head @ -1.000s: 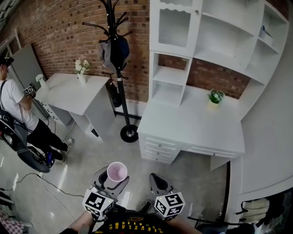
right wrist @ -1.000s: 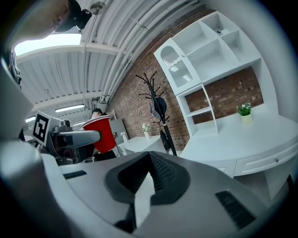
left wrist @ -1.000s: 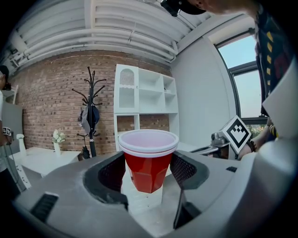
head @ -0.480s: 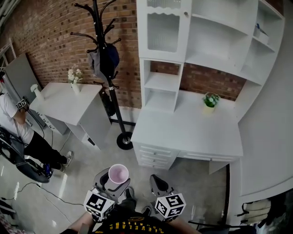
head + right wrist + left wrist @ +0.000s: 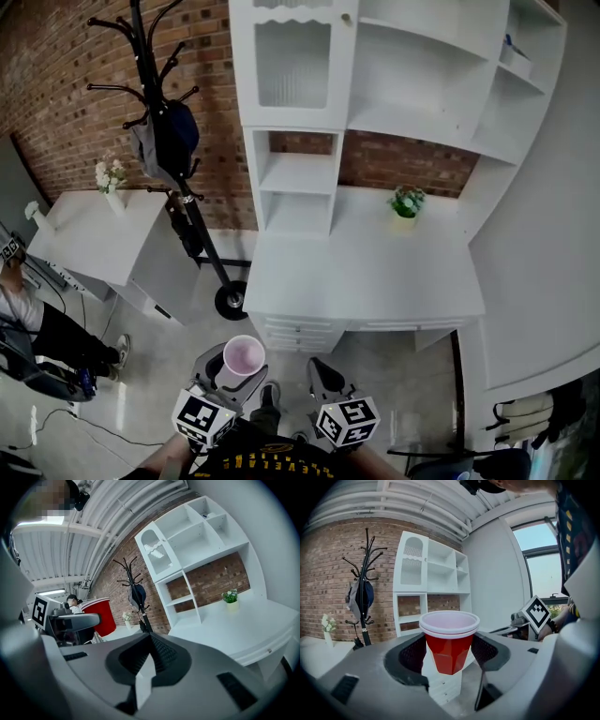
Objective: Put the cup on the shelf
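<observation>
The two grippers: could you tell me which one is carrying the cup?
The left gripper, its jaws closed on the red cup; the right gripper's jaws are shut together, empty.

The red plastic cup (image 5: pixel 243 356) stands upright between the left gripper's (image 5: pixel 230 367) jaws, with the right gripper (image 5: pixel 323 372) just beside it on the right. Ahead is the white wooden desk (image 5: pixel 366 272). The white shelf unit (image 5: pixel 394 112) rises along its back, and a small potted plant (image 5: pixel 405 202) sits on the desktop. Left of the desk are a black coat stand (image 5: pixel 178 187) and a white side table (image 5: pixel 89 234).

One red cup (image 5: pixel 243 354). Two grippers: left gripper (image 5: pixel 238 368), right gripper (image 5: pixel 318 366). Two desks: large desk (image 5: pixel 375 274), small desk (image 5: pixel 82 230). One shelf unit (image 5: pixel 302 173), one coat rack (image 5: pixel 184 211), one potted plant (image 5: pixel 406 202), one flower vase (image 5: pixel 112 177).
</observation>
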Demonstrator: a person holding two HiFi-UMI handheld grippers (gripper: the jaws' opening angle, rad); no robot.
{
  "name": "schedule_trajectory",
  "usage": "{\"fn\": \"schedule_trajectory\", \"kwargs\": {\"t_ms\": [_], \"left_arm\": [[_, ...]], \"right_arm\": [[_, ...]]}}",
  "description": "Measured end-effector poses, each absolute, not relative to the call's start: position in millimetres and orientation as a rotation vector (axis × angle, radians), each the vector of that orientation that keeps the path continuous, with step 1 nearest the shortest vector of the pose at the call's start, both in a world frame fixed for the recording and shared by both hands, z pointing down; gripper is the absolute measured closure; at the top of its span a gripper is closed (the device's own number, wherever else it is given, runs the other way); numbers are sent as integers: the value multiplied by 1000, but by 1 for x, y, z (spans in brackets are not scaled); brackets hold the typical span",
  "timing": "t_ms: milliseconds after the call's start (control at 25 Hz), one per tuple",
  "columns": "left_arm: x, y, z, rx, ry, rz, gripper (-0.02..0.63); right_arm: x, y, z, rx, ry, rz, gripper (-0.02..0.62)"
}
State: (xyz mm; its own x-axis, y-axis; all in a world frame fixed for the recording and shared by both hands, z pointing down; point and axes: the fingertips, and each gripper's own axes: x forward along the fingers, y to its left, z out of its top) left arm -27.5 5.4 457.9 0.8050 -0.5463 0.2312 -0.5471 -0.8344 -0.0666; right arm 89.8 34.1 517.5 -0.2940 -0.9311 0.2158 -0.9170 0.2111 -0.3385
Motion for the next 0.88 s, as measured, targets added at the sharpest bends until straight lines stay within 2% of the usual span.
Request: {"fn": "schedule_trajectory", "kwargs": {"t_ms": [400,880], "left_arm": [[-20,-118,448,3023,-806,344,310],[-10,-204,456,3056,-614,306,310]], "right_arm": [[101,-68,511,-1956,2308,-623,603],[122,-135,500,-2140,2138,-570,603]]}}
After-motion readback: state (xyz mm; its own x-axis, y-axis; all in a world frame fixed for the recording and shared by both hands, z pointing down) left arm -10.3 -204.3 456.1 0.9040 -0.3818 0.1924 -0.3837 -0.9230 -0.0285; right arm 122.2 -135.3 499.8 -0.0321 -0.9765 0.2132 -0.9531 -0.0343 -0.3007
